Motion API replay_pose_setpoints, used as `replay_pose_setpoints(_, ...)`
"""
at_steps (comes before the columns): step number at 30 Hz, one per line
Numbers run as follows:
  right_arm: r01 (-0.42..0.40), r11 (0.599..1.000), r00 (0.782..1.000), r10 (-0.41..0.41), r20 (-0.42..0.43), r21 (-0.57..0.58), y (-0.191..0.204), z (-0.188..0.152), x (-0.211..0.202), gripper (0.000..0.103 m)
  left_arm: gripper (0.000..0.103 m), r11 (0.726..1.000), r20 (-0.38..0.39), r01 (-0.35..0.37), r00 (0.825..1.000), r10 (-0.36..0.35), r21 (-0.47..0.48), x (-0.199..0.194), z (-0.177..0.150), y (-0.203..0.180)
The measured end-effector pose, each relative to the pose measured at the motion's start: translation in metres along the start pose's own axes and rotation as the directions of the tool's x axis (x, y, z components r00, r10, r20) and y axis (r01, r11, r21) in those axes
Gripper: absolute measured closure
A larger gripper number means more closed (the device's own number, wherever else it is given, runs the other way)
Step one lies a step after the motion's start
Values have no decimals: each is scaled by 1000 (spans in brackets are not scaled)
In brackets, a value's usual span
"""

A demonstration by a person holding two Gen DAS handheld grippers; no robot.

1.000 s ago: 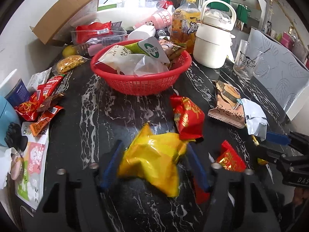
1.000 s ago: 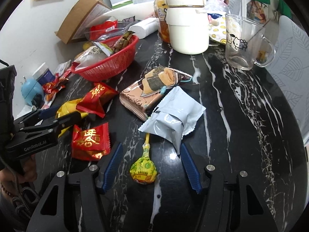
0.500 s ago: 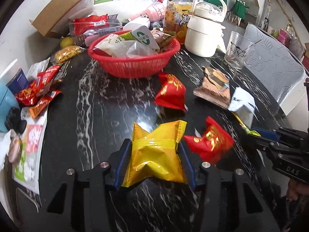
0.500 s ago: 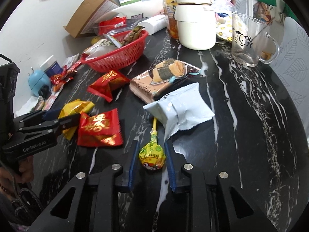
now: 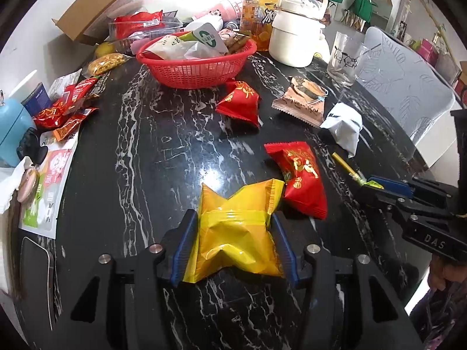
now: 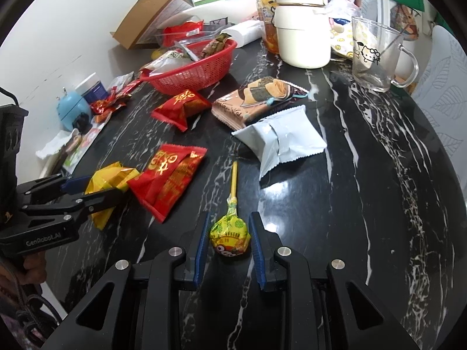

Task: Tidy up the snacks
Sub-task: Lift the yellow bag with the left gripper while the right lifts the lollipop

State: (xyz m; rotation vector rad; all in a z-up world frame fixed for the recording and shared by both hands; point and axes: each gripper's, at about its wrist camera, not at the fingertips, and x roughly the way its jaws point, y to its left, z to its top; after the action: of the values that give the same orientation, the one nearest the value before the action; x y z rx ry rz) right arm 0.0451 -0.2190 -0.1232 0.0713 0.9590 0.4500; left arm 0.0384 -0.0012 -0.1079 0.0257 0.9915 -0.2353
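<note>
- Yellow packet (image 5: 233,233) clamped between the blue pads of the left gripper (image 5: 233,227), squeezed at both sides, its crimped top end fanning out ahead of the fingertips, low over the bench (image 5: 140,157).
- Lollipop (image 6: 230,233) pinched at its wrapped yellow-green head by the right gripper (image 6: 229,234), pads pressed on both sides, stick pointing straight ahead over the bench.
- Red packet (image 5: 300,175) just ahead and right of the left gripper, touching the yellow packet's corner; in the right wrist view the same red packet (image 6: 166,178) ahead and left of the right gripper.
- Second red packet (image 5: 240,102) farther ahead of the left gripper, just short of the basket.
- Pale grey packet (image 6: 280,138) ahead and slightly right of the right gripper, beyond the stick's tip, one edge against a brown biscuit packet (image 6: 256,100) behind it.
- Red basket (image 5: 195,67) well ahead of the left gripper, holding several packets, one white and green on top.
- White kettle (image 6: 302,32) far ahead of the right gripper, with a glass mug (image 6: 376,55) to its right.
- Small red and orange sachets (image 5: 65,110) far left of the left gripper, beside a blue round object (image 5: 11,131).
- Cardboard box (image 6: 149,17) beyond the basket, against the wall.
</note>
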Motion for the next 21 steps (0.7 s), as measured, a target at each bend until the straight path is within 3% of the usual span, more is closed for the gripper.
replay_pose_setpoints(2, 3, 1000, 1000, -3, 1, -8, 1, -1, 0, 77, 41, 1000, -26, -14, 1000, 14, 9, 7, 0, -2)
replay_pose_setpoints(4, 5, 1000, 1000, -4, 3, -12, 2, -1, 0, 76, 39, 998, -21, -50, 998, 51, 38, 8, 0, -7)
replay_pose_setpoints(10, 6, 1000, 1000, -6, 10, -29, 4, -2, 0, 76, 38, 998, -7, -41, 999, 41, 41, 6, -3, -7)
replay_pose_setpoints(15, 1, 999, 1000, -1, 19, -35, 6, -3, 1, 69, 38, 998, -2, -54, 999, 54, 22, 6, -5, -8)
replay_pose_setpoints(18, 45, 995, 999, -43, 28, -86, 14, -6, 2, 70, 38, 998, 11, -56, 998, 56, 10, 6, -7, -8)
replay_pose_setpoints(21, 85, 988, 996, -81, 36, -126, 20, -8, 3, 71, 49, 997, 27, -74, 997, 74, -15, 4, -9, -6)
